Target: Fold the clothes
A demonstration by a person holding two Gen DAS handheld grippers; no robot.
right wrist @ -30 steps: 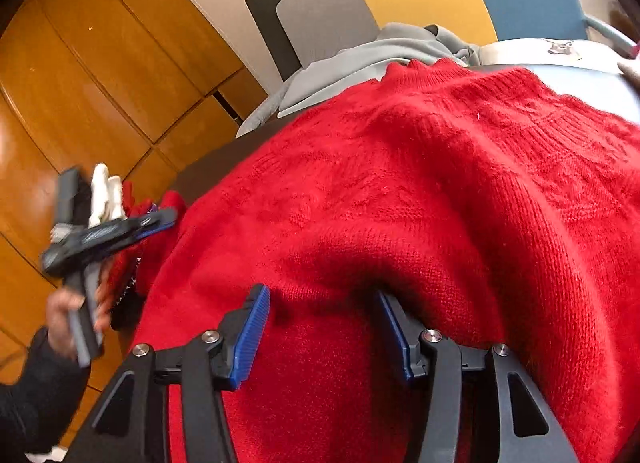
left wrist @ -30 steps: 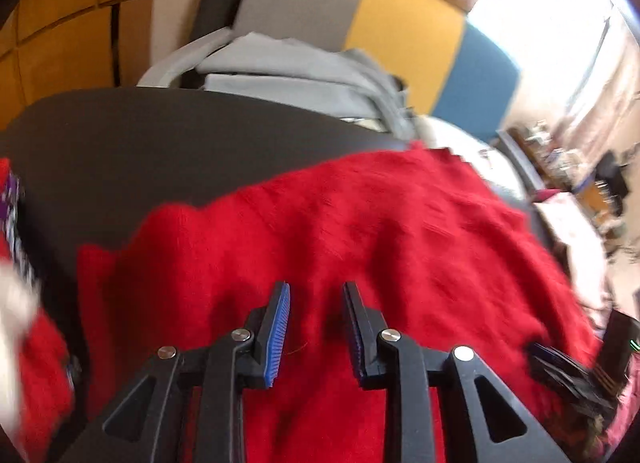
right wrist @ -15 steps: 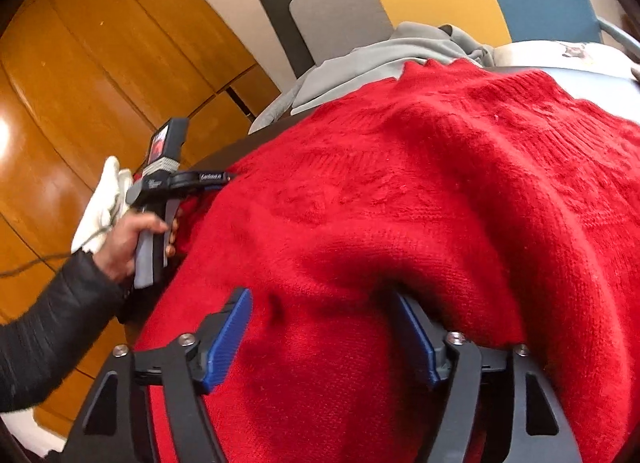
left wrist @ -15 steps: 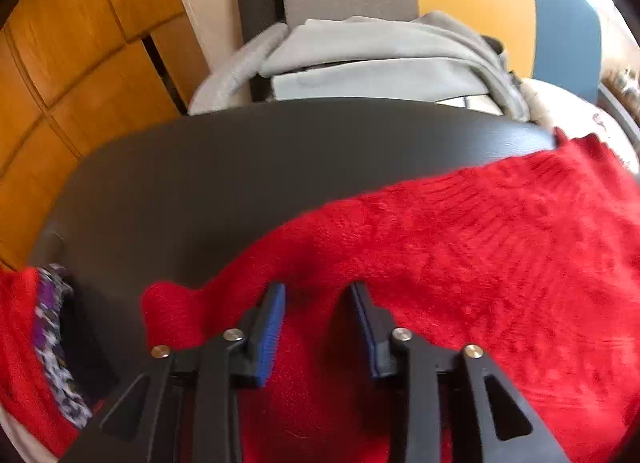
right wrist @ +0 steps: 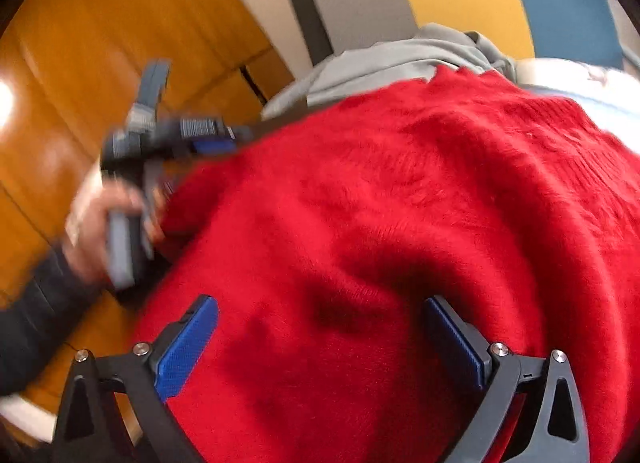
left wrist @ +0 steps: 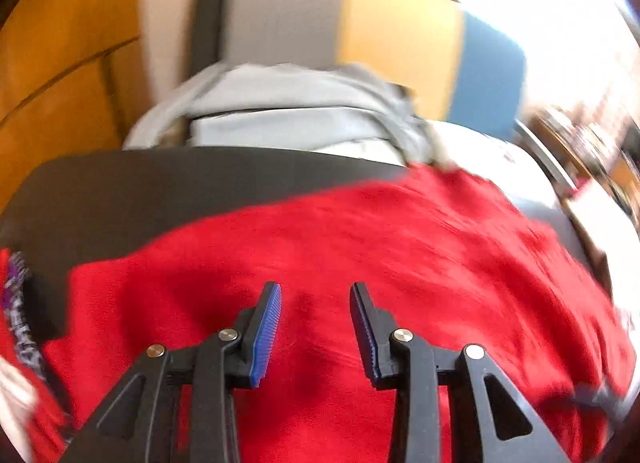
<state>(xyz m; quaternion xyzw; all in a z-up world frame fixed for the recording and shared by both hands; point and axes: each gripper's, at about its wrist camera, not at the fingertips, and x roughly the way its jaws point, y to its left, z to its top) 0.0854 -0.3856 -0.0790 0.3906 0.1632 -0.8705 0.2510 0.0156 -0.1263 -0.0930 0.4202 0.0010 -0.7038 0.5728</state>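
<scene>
A fluffy red sweater lies spread over a dark table. My left gripper hovers just above the sweater's near-left part; its jaws are closing, the pads are apart, and only flat knit lies under the gap. In the right wrist view a hand holds that left gripper at the sweater's left edge. My right gripper has its jaws opening wide, with a raised hump of sweater between them that the pads do not press on.
Folded grey clothes sit behind the table on a chair with grey, yellow and blue back panels. Orange wood panelling fills the left. A purple-and-white patterned cloth lies at the table's left edge.
My right gripper's jaws have spread much wider over the sweater. The left gripper moved from the sweater's far left edge back over its body and opened somewhat.
</scene>
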